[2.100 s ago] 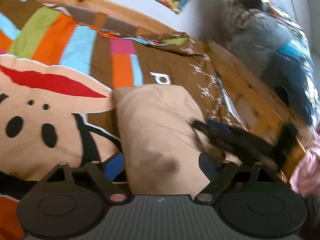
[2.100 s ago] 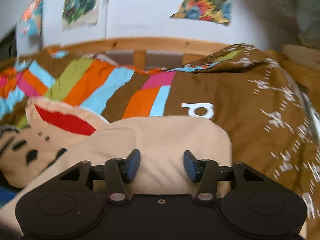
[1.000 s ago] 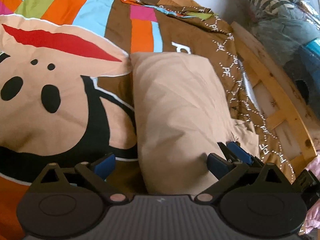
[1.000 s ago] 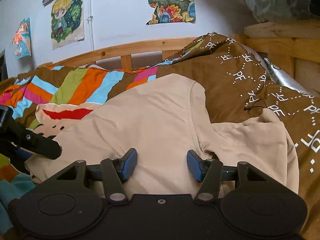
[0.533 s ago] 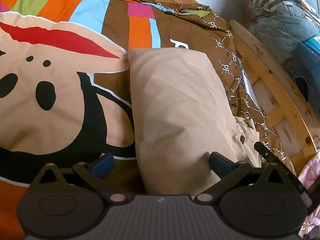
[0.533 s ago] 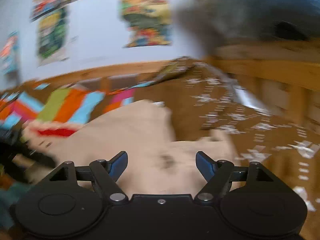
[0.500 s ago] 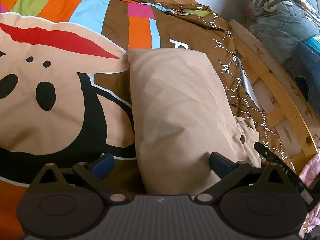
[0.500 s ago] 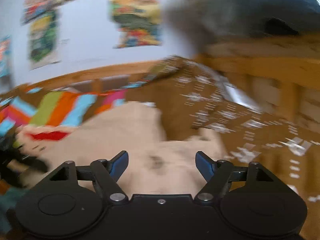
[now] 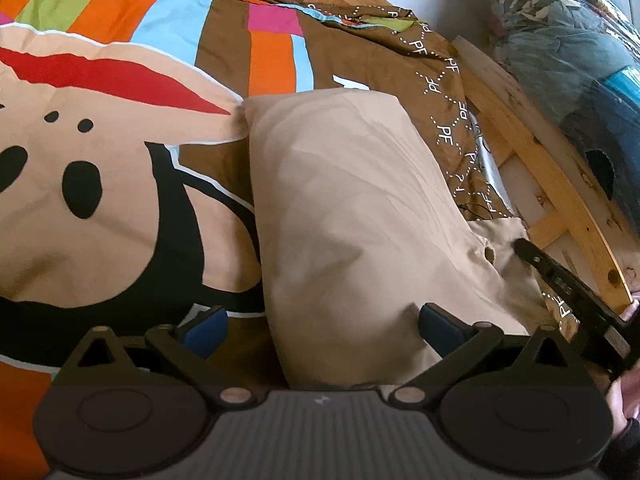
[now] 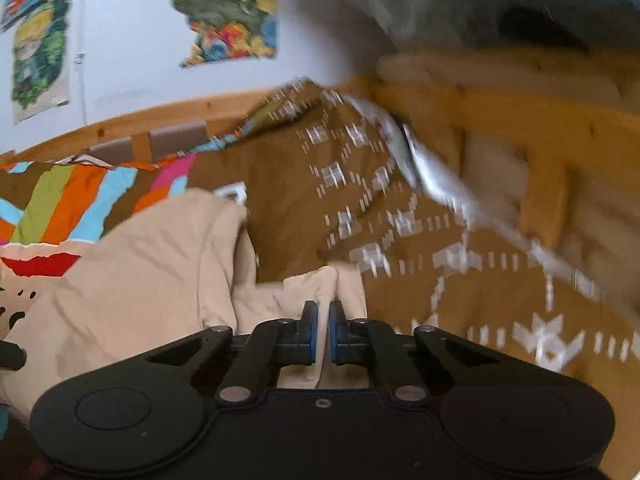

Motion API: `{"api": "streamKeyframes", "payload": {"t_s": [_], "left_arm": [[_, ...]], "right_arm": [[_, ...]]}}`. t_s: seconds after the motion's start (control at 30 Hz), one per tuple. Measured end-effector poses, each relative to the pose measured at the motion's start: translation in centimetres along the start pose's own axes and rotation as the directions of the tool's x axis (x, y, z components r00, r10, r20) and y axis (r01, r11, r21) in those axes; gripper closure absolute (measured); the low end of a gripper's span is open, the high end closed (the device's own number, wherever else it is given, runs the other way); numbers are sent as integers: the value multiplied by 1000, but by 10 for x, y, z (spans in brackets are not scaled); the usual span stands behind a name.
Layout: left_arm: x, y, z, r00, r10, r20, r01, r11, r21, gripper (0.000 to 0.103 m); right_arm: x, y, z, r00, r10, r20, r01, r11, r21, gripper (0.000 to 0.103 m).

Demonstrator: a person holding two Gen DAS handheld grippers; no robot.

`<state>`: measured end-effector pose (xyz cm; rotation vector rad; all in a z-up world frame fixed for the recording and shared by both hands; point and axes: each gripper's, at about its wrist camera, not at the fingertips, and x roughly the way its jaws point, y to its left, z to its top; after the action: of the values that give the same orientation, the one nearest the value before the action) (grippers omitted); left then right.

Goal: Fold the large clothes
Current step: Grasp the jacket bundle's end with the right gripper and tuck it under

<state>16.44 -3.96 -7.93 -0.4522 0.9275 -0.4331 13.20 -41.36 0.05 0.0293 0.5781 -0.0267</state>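
The beige garment [image 9: 352,208] lies on the colourful bedspread [image 9: 112,184], a little to the right of the bed's middle, with the wooden bed frame [image 9: 552,168] on its right side. Most of it is already brought into a long, narrow shape that runs from near to far. Its left edge is straight and its far end is quite square, so I judge that the first lengthwise folds are done.

What is not yet folded is the piece at the near right: a loose flap, probably a sleeve [image 10: 316,284], which sticks out from the main body toward the frame. The right gripper [image 10: 323,334] has its jaws pressed together on the edge of this flap, with a thin fold of beige cloth pinched between the blue pads [image 10: 310,336]. The right wrist view is blurred, so the far details there are not clear.

The left gripper [image 9: 320,326] hovers over the near end of the garment with its jaws spread wide, one finger on each side of the cloth, and it holds nothing.

In my judgement the task is about half done: this flap must be laid over the body, and then the long shape must be folded across, one or two times, to make a compact packet.
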Motion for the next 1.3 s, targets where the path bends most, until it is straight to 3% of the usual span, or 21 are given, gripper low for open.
{"api": "streamKeyframes", "payload": {"t_s": [0.1, 0.2, 0.27, 0.37, 0.43, 0.5, 0.7, 0.77, 0.9, 0.97, 1.07, 1.3], "left_arm": [[3, 3, -1, 1000, -10, -15, 10, 1000, -13, 0], [3, 4, -2, 1000, -4, -15, 4, 1000, -9, 0], [4, 4, -1, 1000, -6, -18, 5, 1000, -12, 0], [4, 4, -1, 1000, -6, -20, 6, 1000, -12, 0], [3, 4, -1, 1000, -5, -21, 4, 1000, -11, 0], [3, 4, -1, 1000, -4, -21, 3, 1000, -9, 0], [4, 3, -1, 1000, -2, -19, 2, 1000, -8, 0], [4, 3, 0, 1000, -2, -20, 2, 1000, -6, 0], [4, 3, 0, 1000, -5, -21, 5, 1000, -9, 0], [5, 3, -1, 1000, -6, -21, 6, 1000, -11, 0], [6, 4, -1, 1000, -17, -23, 16, 1000, -21, 0], [7, 15, 2, 996, -78, -39, 75, 994, -76, 1]], "right_arm": [[5, 5, 11, 999, -14, 41, 16, 998, -61, 99], [28, 2, 2, 998, -47, -39, 44, 996, -75, 98], [32, -6, -9, 996, -48, -70, 46, 999, -28, 96], [17, -11, -14, 999, -27, -41, 29, 999, 45, 90], [7, -14, -14, 999, -23, -38, 26, 998, 63, 82], [-5, -18, -14, 999, -16, -37, 19, 995, 101, 61], [-19, -32, -23, 978, 161, -132, -111, 939, 324, 27], [-18, -32, -26, 968, 195, -158, -124, 919, 374, 21], [-14, -23, -29, 949, 232, -214, -128, 903, 410, 18], [-10, -22, -34, 937, 267, -227, -137, 875, 465, 14], [-9, -25, -40, 938, 274, -214, -128, 845, 519, 14], [-9, -8, -48, 944, 257, -207, -146, 888, 437, 2]]}}
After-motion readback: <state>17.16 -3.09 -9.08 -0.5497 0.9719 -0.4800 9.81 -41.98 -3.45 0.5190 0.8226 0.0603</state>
